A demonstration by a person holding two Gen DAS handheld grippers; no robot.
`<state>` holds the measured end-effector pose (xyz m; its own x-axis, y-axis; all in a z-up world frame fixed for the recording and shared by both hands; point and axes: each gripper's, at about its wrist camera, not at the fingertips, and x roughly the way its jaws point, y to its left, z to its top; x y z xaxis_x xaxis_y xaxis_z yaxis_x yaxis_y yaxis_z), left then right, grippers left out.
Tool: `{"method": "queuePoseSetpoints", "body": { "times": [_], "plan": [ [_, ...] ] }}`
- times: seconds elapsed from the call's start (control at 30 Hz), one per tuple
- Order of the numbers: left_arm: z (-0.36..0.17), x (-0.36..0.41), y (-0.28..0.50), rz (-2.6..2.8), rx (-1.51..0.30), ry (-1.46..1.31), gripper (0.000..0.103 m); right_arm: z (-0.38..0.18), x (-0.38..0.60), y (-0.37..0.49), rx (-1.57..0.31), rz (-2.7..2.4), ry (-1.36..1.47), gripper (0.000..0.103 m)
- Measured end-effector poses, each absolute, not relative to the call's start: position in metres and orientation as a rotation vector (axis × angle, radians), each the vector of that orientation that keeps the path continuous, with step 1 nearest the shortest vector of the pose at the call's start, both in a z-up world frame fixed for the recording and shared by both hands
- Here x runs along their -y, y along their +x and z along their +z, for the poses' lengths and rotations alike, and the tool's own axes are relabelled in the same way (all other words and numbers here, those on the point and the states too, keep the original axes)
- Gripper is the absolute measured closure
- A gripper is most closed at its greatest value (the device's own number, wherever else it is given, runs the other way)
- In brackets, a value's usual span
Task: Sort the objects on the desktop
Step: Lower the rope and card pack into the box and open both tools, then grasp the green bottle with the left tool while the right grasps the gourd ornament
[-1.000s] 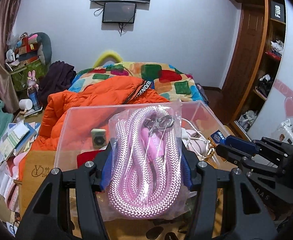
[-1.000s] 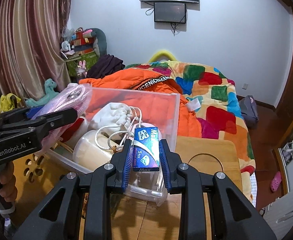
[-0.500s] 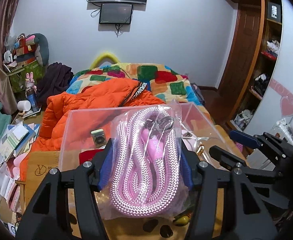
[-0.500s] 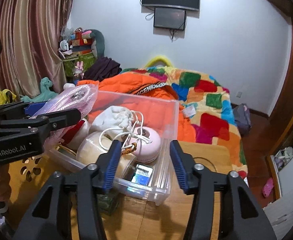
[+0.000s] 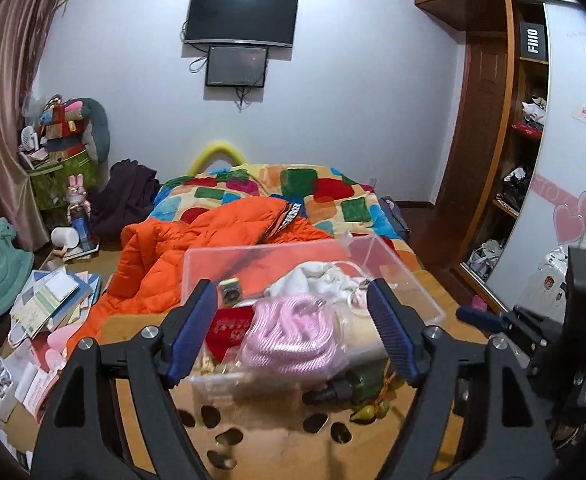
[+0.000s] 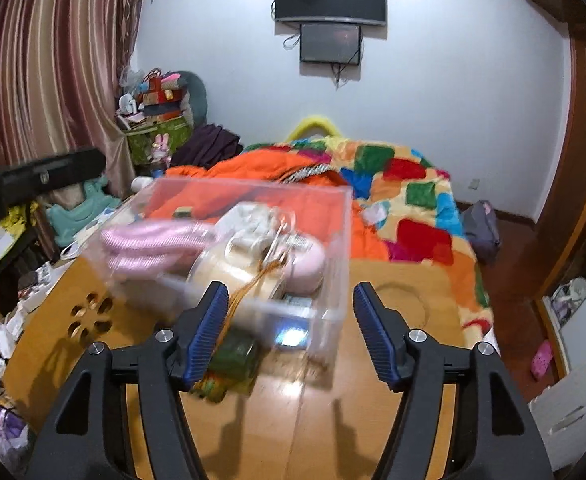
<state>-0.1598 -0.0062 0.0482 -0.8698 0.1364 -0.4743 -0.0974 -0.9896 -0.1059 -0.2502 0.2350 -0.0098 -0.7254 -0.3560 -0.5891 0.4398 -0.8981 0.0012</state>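
Both tools stood wide and empty: the left gripper [image 5: 293, 334] and the right gripper [image 6: 291, 330] each had blue-padded jaws spread far apart, holding nothing. The bagged coil of pink braided rope [image 5: 291, 334] lay inside the clear plastic storage bin [image 5: 421, 292], toward its 7 o'clock corner, beside a white drawstring cloth pouch [image 5: 313, 276] at 12 o'clock. The small blue packet [image 6: 291, 336] sat at the bin's 5 o'clock corner on the wooden table [image 6: 393, 412]. The rope looked soft, light and yielding; its slick wrapper would likely slide, so a pinch across the coil's middle seemed safest.
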Motion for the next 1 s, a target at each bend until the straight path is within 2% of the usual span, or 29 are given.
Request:
{"method": "queuePoseSetpoints", "body": {
  "times": [0.37, 0.53, 0.63, 0.7, 0.8, 1.0],
  "plan": [
    [-0.013, 0.031, -0.133, 2.913, 0.192, -0.944, 0.021, -0.063, -0.198, -0.226, -0.252, -2.422, 0.997, 0.042],
    [-0.037, 0.049, -0.122, 2.887, 0.300, -1.018, 0.021, -0.077, -0.183, -0.232, -0.282, -2.422, 1.052, 0.043],
    [-0.046, 0.054, -0.118, 2.878, 0.330, -1.050, 0.021, -0.080, -0.179, -0.234, -0.276, -2.420, 1.074, 0.047],
    [-0.050, 0.055, -0.117, 2.874, 0.345, -1.060, 0.021, -0.085, -0.174, -0.235, -0.323, -2.419, 1.087, 0.060],
    [-0.051, 0.052, -0.117, 2.867, 0.350, -1.064, 0.021, -0.086, -0.173, -0.233, -0.332, -2.416, 1.080, 0.074],
    [-0.054, 0.029, -0.123, 2.835, 0.297, -1.082, 0.021, -0.079, -0.191, -0.231, -0.256, -2.411, 1.046, 0.074]
  ]
}}
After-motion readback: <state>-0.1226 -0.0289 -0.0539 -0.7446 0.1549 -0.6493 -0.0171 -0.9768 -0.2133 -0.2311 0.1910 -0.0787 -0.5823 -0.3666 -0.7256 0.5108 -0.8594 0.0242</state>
